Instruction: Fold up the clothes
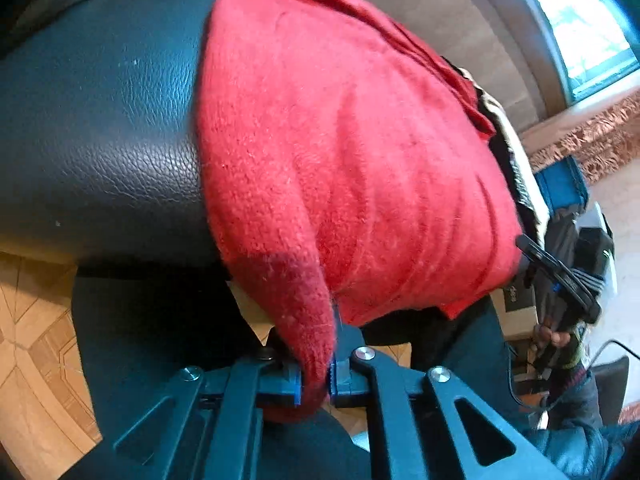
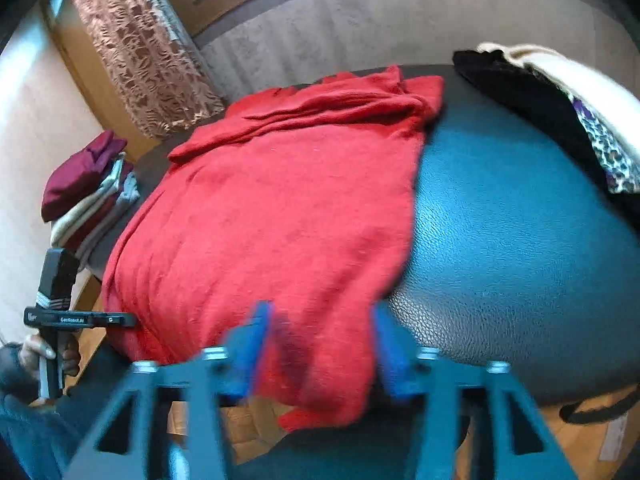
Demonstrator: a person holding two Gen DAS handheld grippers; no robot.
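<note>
Two views. In your left wrist view, your left tongs [image 1: 315, 376] pinch a hanging corner of the red sweater [image 1: 340, 152], which lies draped over the dark leather seat [image 1: 100, 140]. In your right wrist view, your right tongs [image 2: 320, 350] stand wide, blurred, with the sweater's near edge hanging between them; folded clothes [image 2: 90, 188] sit stacked at the seat's left end

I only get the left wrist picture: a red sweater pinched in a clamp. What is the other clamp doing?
Observer: The right gripper is open, its blue fingers either side of the red sweater's hanging edge.
Operator: Any clothes already folded?
Observer: Yes, a folded stack with a maroon piece on top sits beyond the sweater.
Operator: And more waiting?
Observer: A loose heap of dark, cream and leopard-print clothes lies on the black cushion's far side.
</note>
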